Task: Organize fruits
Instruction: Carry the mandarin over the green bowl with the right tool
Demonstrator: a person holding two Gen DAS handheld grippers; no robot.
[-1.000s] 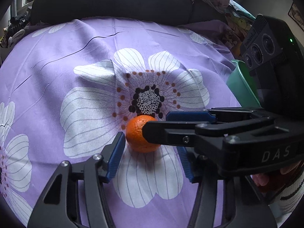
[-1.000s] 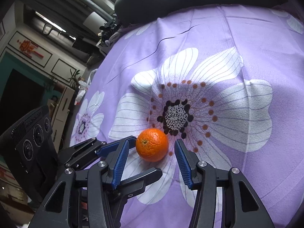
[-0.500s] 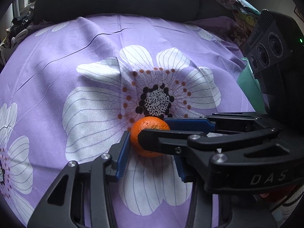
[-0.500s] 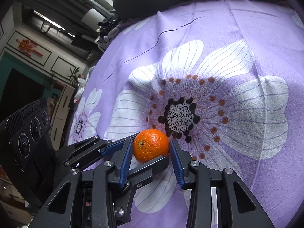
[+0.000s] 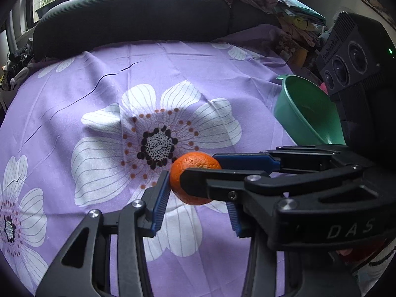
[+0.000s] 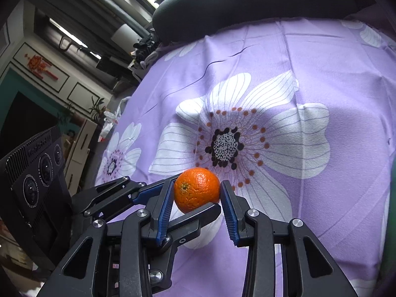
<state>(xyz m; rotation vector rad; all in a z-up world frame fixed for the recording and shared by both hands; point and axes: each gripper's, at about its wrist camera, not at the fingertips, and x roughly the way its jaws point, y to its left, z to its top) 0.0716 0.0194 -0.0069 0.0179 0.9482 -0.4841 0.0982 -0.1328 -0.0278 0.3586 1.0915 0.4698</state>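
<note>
Both the left gripper (image 5: 196, 194) and the right gripper (image 6: 196, 195) pinch one orange (image 6: 196, 189), crossed, above the purple floral cloth (image 5: 222, 74); uneven pulls could squirt it loose before reaching the green bowl (image 5: 307, 111)

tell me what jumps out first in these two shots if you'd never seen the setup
The bright orange stands out, low in the middle of both views, pinched from crossing directions by the right gripper and the left gripper at once. Under it spreads a purple cloth printed with big white flowers. A green bowl sits tilted at the cloth's right edge in the left wrist view.
</note>
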